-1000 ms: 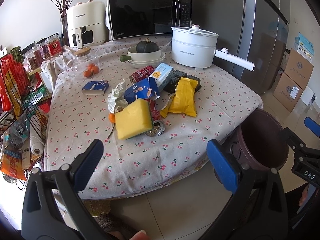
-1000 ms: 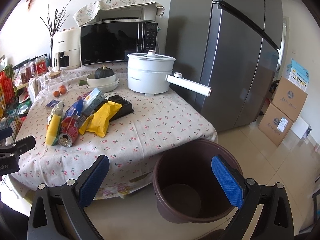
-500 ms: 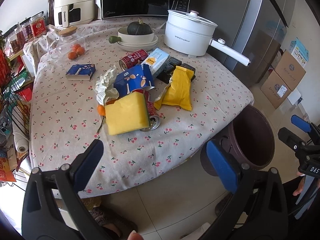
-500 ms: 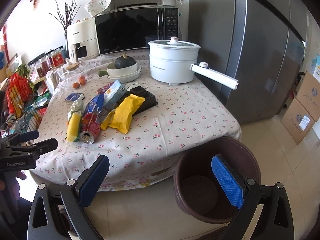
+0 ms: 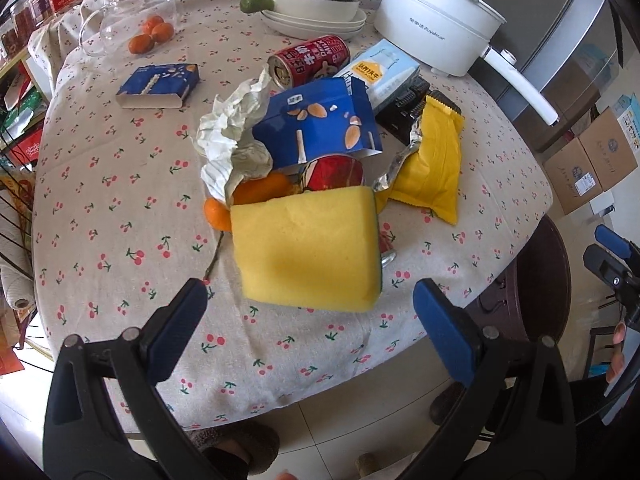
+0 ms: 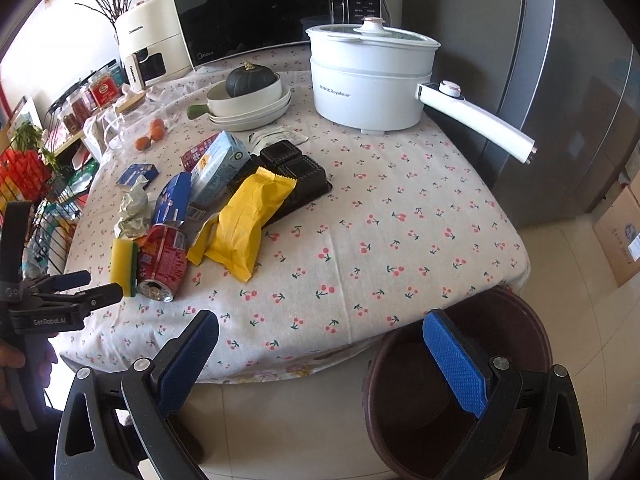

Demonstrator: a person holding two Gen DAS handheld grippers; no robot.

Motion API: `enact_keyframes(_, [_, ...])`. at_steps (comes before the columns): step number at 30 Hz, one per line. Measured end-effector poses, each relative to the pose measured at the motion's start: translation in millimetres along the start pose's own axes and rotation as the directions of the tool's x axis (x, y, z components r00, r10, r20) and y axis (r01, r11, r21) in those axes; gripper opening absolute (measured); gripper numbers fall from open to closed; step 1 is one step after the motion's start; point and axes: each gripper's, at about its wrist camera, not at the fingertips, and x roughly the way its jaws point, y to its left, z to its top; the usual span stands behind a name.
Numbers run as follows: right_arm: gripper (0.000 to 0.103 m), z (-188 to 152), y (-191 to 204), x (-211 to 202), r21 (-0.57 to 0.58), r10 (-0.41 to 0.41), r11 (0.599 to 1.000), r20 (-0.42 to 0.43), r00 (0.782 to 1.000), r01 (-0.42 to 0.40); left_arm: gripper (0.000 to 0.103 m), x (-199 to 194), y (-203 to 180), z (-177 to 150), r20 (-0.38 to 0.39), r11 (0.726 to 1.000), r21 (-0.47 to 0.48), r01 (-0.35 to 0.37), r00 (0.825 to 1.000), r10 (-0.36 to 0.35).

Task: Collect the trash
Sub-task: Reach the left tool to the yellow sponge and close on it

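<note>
A heap of trash lies on the cherry-print tablecloth (image 5: 120, 216): a yellow sponge (image 5: 306, 250), a crushed red can (image 5: 334, 174), a blue carton (image 5: 320, 124), crumpled foil paper (image 5: 230, 136), a yellow wrapper (image 5: 430, 160), a red can (image 5: 308, 62), a pale blue carton (image 5: 380, 70) and a black tray (image 6: 298, 174). My left gripper (image 5: 310, 320) is open, just in front of the sponge. My right gripper (image 6: 320, 354) is open over the table's front edge. The brown trash bin (image 6: 516, 364) stands on the floor below the right gripper.
A white electric pot (image 6: 370, 76) with a long handle, stacked bowls with a squash (image 6: 248, 94), a small blue box (image 5: 160, 84), oranges (image 5: 152, 36), a microwave (image 6: 256, 4) and a fridge (image 6: 576, 80) surround the heap. A wire rack (image 6: 36, 184) stands left, cardboard boxes (image 5: 592, 160) right.
My left gripper has moved forward and down toward the sponge, which now fills the view. My right gripper has moved closer to the table edge, the bin now low right.
</note>
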Motion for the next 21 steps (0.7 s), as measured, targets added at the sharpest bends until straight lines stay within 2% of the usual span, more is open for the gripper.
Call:
enact_keyframes(4, [0.103,7.8,4.6,5.9,-0.016,-0.011,1.000,0.006,1.000,0.011,0.102,8.8,-9.1,4.8,-0.026,0.999,0.042,-0.023,0.999,0.024])
enact_keyframes(8, [0.103,13.6,10.1,9.9,-0.036,-0.035,0.999,0.014,0.999,0.035,0.102,18.6,-15.0,12.3,-0.028,0.998,0.037,-0.045,0.999,0.046])
enact_keyframes(10, [0.103,14.9,11.8,9.8,-0.036,-0.034,0.999,0.019,0.999,0.035,0.098,21.4,-17.4,14.3,-0.025,0.998,0.039,-0.057,0.998,0.058])
enact_keyframes(14, [0.103,14.6,13.6,9.2,-0.034,-0.037,0.999,0.028,0.999,0.038,0.082,23.9,-10.8,14.5,-0.033,0.999,0.010,-0.048,0.998,0.048])
enact_keyframes(21, [0.103,12.1,18.8,10.4,-0.042,-0.049,0.998,0.031,0.998,0.050,0.060,9.2,28.3,7.2,-0.016,0.991,-0.116,0.059,0.998,-0.061])
